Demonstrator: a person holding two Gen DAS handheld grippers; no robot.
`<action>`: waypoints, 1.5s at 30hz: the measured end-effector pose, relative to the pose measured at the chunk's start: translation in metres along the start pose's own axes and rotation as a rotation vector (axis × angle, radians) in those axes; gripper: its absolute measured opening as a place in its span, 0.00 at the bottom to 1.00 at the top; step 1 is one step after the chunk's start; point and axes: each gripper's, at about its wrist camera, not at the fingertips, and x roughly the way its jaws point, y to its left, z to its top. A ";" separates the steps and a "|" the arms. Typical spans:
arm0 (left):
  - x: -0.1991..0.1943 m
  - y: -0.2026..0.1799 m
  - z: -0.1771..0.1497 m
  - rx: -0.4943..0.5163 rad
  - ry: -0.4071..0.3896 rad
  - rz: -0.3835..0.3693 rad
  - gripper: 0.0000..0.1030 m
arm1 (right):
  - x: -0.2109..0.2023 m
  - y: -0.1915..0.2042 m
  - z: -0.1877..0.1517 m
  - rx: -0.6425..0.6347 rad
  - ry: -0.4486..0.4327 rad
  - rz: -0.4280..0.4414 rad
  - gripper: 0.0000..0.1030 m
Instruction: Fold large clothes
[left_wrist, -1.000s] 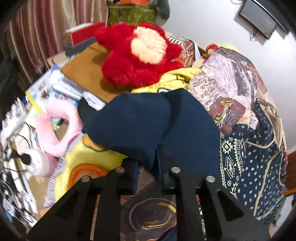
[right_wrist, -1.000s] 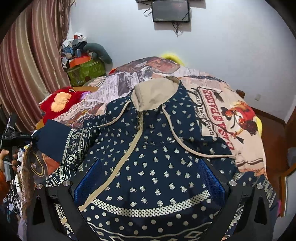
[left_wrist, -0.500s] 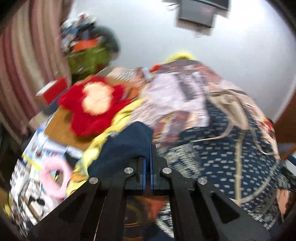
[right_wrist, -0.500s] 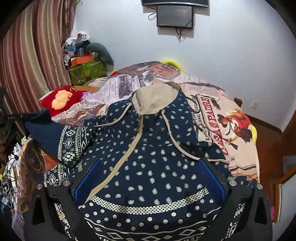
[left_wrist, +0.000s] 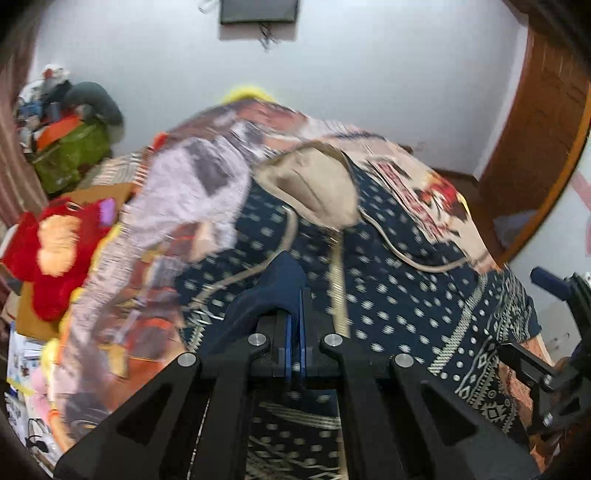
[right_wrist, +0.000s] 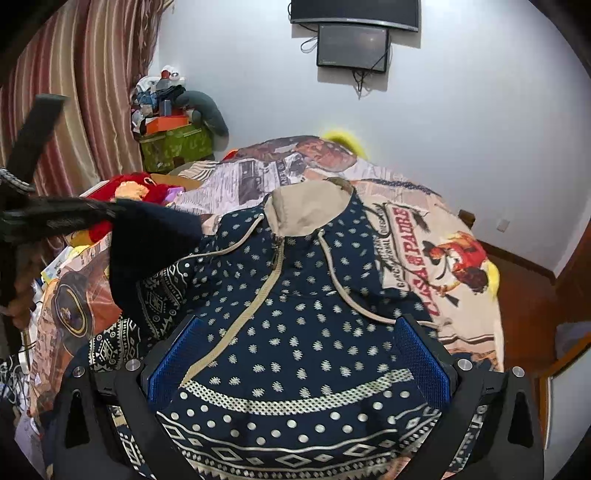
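A navy hooded jacket (right_wrist: 295, 314) with cream dots, a beige hood and a zip lies front up on the bed. My left gripper (left_wrist: 294, 325) is shut on the dark cuff of its left sleeve (left_wrist: 273, 291) and holds it lifted over the jacket's chest (left_wrist: 388, 295). In the right wrist view that sleeve (right_wrist: 147, 240) hangs raised at the left. My right gripper (right_wrist: 299, 354) is open and empty, low over the jacket's hem, and shows at the right edge of the left wrist view (left_wrist: 554, 365).
The bed has a printed bedspread (right_wrist: 424, 251). A red plush toy (left_wrist: 51, 243) and clutter lie to the left. A green box (right_wrist: 173, 147) stands by the striped curtain (right_wrist: 92, 92). A wooden door frame (left_wrist: 535, 147) is at the right.
My left gripper has swung right and inward, carrying the sleeve cuff from beside the bed to above the jacket's front. The right gripper has stayed open over the hem.
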 end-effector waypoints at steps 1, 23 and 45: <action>0.008 -0.009 -0.004 0.015 0.013 -0.011 0.02 | -0.004 -0.001 -0.001 0.001 -0.004 -0.004 1.00; -0.052 0.087 -0.016 0.026 0.079 0.109 0.34 | -0.018 0.021 0.013 -0.011 0.007 0.052 1.00; 0.004 0.170 -0.023 0.162 0.123 0.087 0.37 | 0.145 0.159 -0.001 -0.140 0.463 0.265 0.93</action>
